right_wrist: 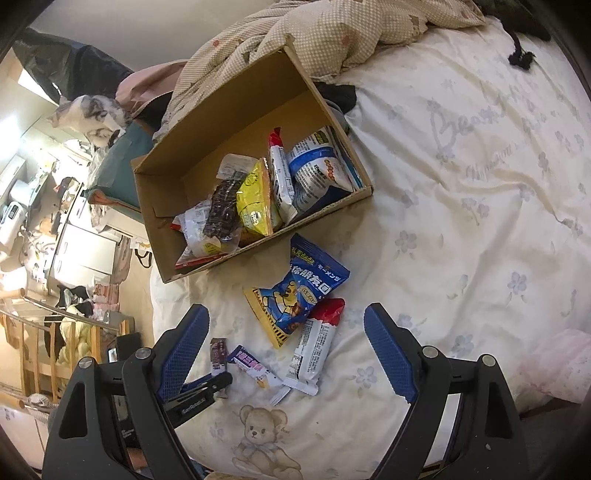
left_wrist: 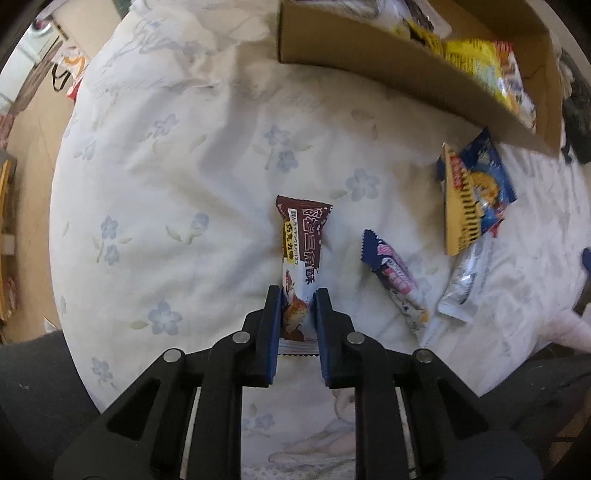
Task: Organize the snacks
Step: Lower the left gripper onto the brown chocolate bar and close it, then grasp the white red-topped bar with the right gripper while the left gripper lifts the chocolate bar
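Note:
A brown chocolate snack bar (left_wrist: 301,251) lies lengthwise on the flowered sheet, and my left gripper (left_wrist: 297,295) is shut on its near end, pointing straight down. In the right wrist view the same bar (right_wrist: 215,352) shows beside the left gripper (right_wrist: 218,384). My right gripper (right_wrist: 286,310) hangs open above the loose snacks: a blue bag (right_wrist: 303,291), a white bar with a red end (right_wrist: 314,354) and a purple-pink bar (right_wrist: 251,365). The cardboard box (right_wrist: 207,266) behind them holds several packets.
The box's wall (left_wrist: 388,74) stands to the upper right of the left gripper, with the blue bag (left_wrist: 480,184), purple-pink bar (left_wrist: 395,273) and white bar (left_wrist: 461,280) on the right. A checked blanket (right_wrist: 332,33) is bunched behind the box. The bed's edge (right_wrist: 155,295) drops to a cluttered floor.

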Available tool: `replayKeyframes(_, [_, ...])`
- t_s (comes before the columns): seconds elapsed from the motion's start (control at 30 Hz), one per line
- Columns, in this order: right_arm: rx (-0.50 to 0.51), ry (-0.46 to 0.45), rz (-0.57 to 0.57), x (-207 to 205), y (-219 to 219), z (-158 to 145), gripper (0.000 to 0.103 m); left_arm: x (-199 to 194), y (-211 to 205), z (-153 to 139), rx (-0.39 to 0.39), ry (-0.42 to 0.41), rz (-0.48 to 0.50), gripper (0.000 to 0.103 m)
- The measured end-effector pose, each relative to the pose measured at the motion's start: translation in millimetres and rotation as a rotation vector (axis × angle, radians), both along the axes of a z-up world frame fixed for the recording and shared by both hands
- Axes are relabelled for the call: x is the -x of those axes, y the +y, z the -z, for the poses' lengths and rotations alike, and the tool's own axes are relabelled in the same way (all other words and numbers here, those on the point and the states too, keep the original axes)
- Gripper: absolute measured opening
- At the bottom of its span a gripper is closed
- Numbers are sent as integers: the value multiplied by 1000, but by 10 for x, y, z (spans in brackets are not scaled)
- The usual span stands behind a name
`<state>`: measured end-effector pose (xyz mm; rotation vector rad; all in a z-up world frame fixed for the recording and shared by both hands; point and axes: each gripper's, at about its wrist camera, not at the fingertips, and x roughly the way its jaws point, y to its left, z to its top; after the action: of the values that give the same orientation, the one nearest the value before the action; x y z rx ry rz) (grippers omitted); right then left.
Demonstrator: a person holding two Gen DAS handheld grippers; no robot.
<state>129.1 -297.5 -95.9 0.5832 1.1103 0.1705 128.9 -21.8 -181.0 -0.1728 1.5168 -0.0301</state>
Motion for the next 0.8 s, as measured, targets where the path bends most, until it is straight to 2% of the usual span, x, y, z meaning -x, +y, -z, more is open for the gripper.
replayKeyframes(0.13, [48,69,-9,-59,74,168,88,56,23,-273,34,-65,-14,14])
replayKeyframes(0.27, [151,203,-95,-152,304,507,88,129,8,-537,65,-135,-24,14])
replayKeyframes(0.37, [201,264,-158,-189,484,710,88,108,20,-675,91,-162,-25,14])
replayKeyframes(0.53, [285,300,-212,-241,759,991,88,100,46,-731,83,-186,2,15])
replayKeyframes(0.67, [375,284,-234,-242,897,1071,90,38,68,-630,68,-168,-5,15])
replayKeyframes(0.8, [390,275,-246,-209,921,1077,90,6,88,-615,68,-169,-17,15])
